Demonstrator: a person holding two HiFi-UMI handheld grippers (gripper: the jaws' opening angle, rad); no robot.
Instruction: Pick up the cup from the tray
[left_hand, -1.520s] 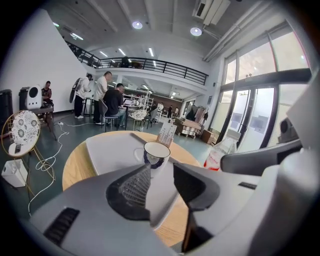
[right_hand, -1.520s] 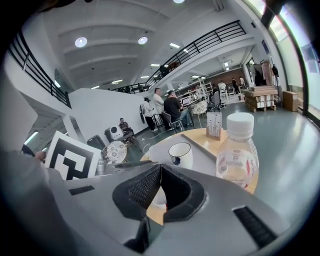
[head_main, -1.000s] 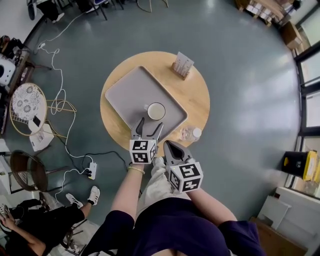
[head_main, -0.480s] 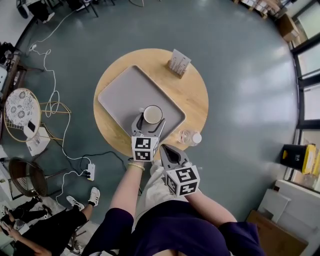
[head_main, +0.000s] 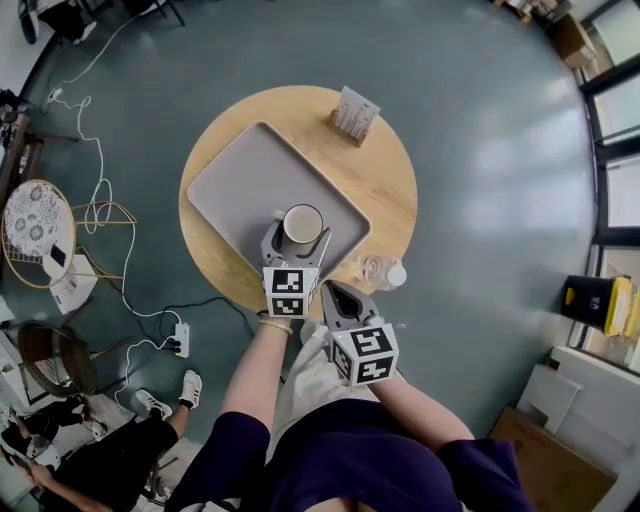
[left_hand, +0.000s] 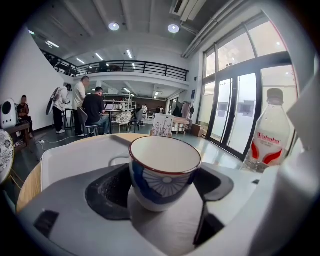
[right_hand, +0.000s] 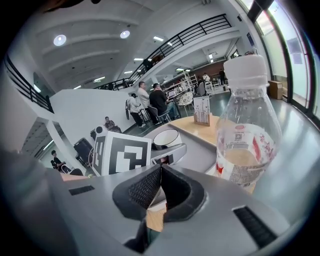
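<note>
On the tray (head_main: 240, 180), towards the near side of the round worktop (head_main: 385, 190), the cup (head_main: 303, 222) stands upright. It is straight ahead of the left tool (head_main: 297, 240) and between its two jaws, with the handle out to the left. Those jaws are opening wide, one on each side of the cup, and neither pad seems to press on it. The right tool (head_main: 338, 297) hangs off the worktop's edge near a bottle (head_main: 385, 272), its jaws together on nothing.

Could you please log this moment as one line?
left gripper: fingers opening around cup | cup: on tray | right gripper: shut, empty
</note>
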